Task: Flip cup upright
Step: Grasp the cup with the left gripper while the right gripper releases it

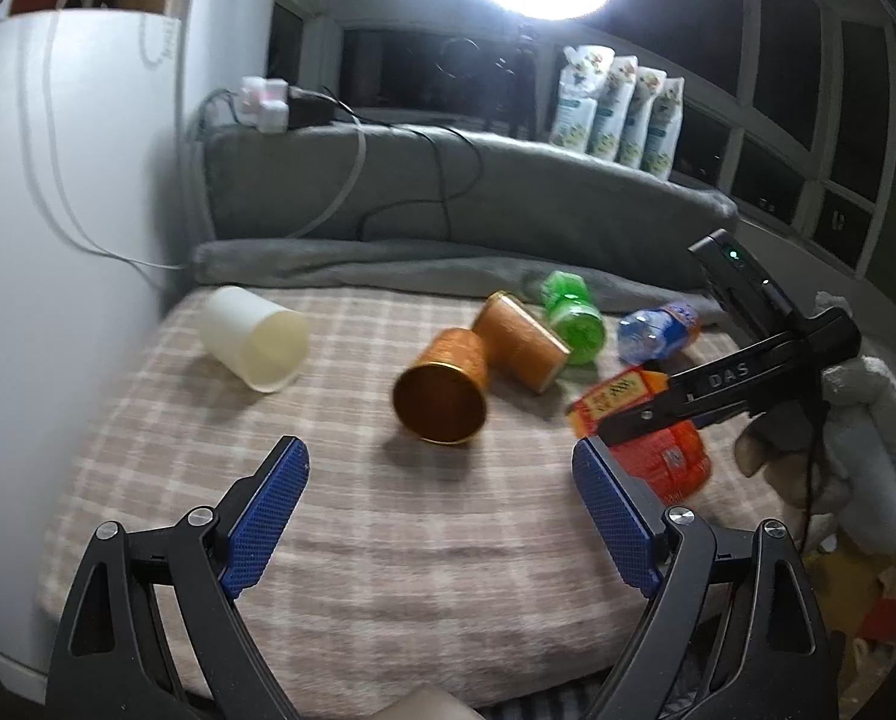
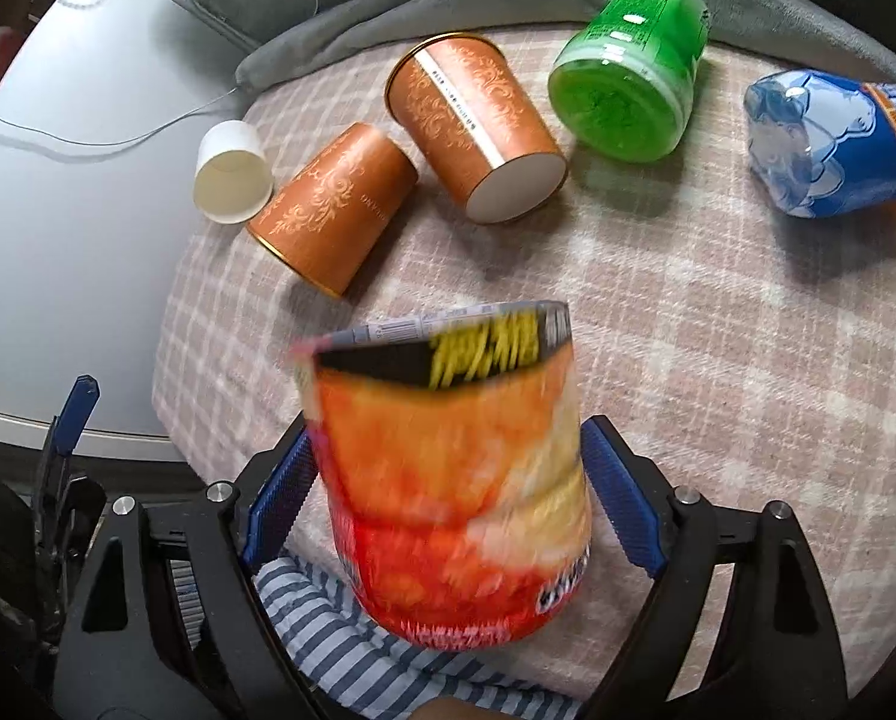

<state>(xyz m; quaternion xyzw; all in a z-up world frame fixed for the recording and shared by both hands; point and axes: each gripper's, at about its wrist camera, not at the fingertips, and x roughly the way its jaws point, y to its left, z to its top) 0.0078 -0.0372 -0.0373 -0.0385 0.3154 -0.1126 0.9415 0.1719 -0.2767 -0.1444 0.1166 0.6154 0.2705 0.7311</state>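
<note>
Between the right tongs (image 2: 448, 504) sits the noodle cup (image 2: 454, 480).

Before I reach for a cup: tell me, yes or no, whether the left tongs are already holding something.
No. In the left wrist view the left tongs stand wide open with only blanket between the blue pads, short of the copper cup.

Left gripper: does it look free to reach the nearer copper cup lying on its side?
Probably yes. The left gripper is open and empty, the copper cup lies just ahead with its mouth facing it, and only bare blanket lies between them.
</note>
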